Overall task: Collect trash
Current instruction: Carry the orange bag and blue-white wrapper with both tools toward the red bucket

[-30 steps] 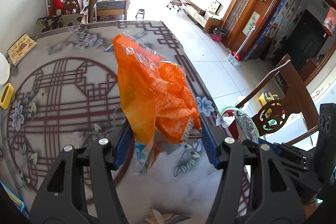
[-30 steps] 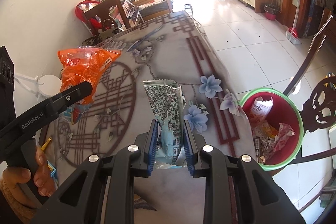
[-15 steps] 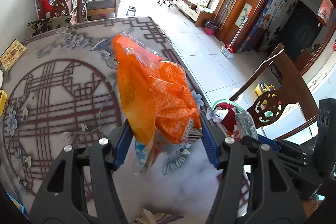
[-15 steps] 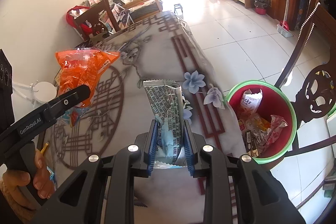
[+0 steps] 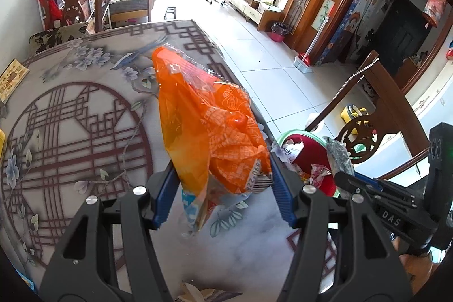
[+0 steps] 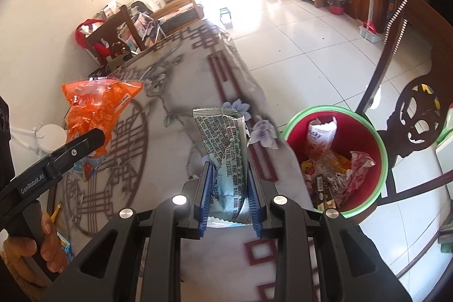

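Note:
My left gripper [image 5: 223,191] is shut on a crumpled orange snack bag [image 5: 209,129], held up over the patterned table [image 5: 70,132]. The same orange bag [image 6: 96,109] shows at the left of the right wrist view, in the left gripper's black finger [image 6: 82,143]. My right gripper [image 6: 229,194] is shut on a silver and light-blue wrapper [image 6: 226,154] above the table's right edge. A red bin with a green rim [image 6: 365,137] stands on the floor just right of the table, holding several wrappers. In the left wrist view the bin [image 5: 308,157] lies beyond the bag.
A carved wooden chair [image 6: 419,115] stands right behind the bin. Another chair [image 5: 76,4] is at the table's far end. A yellow card [image 5: 11,78] lies at the table's left edge. A hand [image 6: 42,242] grips the left tool. Tiled floor [image 6: 297,47] stretches beyond.
Both grippers have shifted toward the table's right edge with their wrappers still held. The bin now looks nearer and larger in both views.

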A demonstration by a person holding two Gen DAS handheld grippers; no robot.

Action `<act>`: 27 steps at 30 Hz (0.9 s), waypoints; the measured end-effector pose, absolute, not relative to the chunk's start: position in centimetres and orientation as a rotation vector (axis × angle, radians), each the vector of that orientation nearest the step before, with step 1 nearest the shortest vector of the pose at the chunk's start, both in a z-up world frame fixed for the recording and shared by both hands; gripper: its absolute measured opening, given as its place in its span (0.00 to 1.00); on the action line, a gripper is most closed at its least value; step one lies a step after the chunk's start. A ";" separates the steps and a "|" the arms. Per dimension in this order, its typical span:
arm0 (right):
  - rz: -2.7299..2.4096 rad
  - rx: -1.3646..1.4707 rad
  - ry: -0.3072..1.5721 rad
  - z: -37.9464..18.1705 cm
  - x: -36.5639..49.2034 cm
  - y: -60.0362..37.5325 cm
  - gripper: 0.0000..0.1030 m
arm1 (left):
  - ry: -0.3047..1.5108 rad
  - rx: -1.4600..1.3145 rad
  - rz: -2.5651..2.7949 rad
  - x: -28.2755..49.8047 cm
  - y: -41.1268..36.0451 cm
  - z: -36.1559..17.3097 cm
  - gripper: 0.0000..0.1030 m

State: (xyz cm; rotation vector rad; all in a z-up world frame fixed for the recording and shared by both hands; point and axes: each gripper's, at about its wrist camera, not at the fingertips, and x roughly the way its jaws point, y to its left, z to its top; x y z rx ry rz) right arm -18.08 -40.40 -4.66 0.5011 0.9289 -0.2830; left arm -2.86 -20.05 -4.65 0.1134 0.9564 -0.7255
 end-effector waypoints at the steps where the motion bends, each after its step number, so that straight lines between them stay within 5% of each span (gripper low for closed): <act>1: -0.289 0.505 0.929 -4.7 -18.2 -40.6 0.24 | 0.957 0.115 -0.728 -2.9 -20.2 -4.7 0.56; 27: -0.392 0.585 0.958 -6.8 -21.0 -46.8 0.24 | 1.013 0.176 -0.809 -3.9 -26.6 -6.8 0.56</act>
